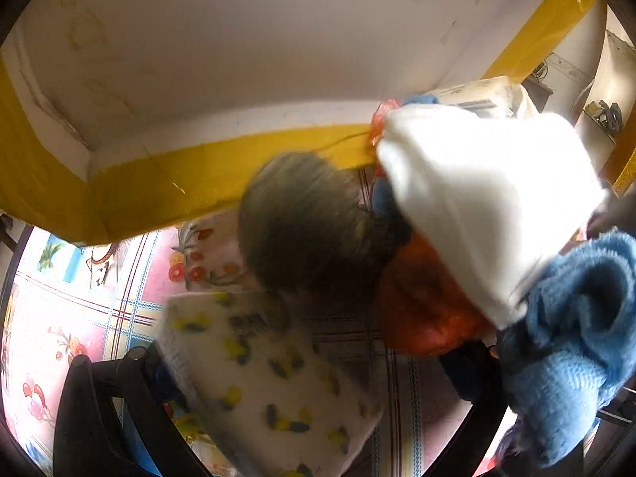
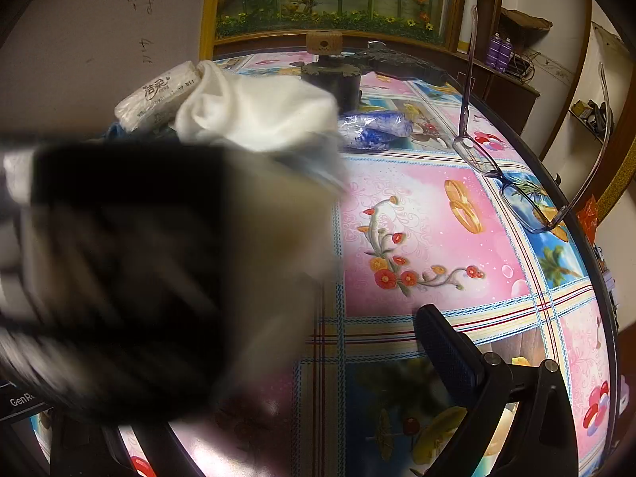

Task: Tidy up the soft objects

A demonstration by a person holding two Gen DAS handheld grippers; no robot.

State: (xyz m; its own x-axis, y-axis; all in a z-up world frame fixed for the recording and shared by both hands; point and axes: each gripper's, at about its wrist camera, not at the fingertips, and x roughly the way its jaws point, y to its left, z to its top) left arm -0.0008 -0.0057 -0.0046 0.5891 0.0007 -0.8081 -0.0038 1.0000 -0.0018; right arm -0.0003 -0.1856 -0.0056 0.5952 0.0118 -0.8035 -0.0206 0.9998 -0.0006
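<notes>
The white patterned cloth hung limp and light between the left gripper's fingers, which looked closed on its bunched edge above the worktop. The right gripper was blurred over; its grip I couldn't tell. Soft things like the white sock would best be pinched at a fold.

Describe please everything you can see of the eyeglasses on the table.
The eyeglasses appear only in the right wrist view. They have a thin dark frame with clear lenses and slim, see-through temples. They are unfolded and lie upside down: the lenses rest on the flowered tablecloth and both temples stick up into the air. They sit near the table's right edge. Nothing else touches them; the right gripper is apart from them, nearer the camera.
</notes>
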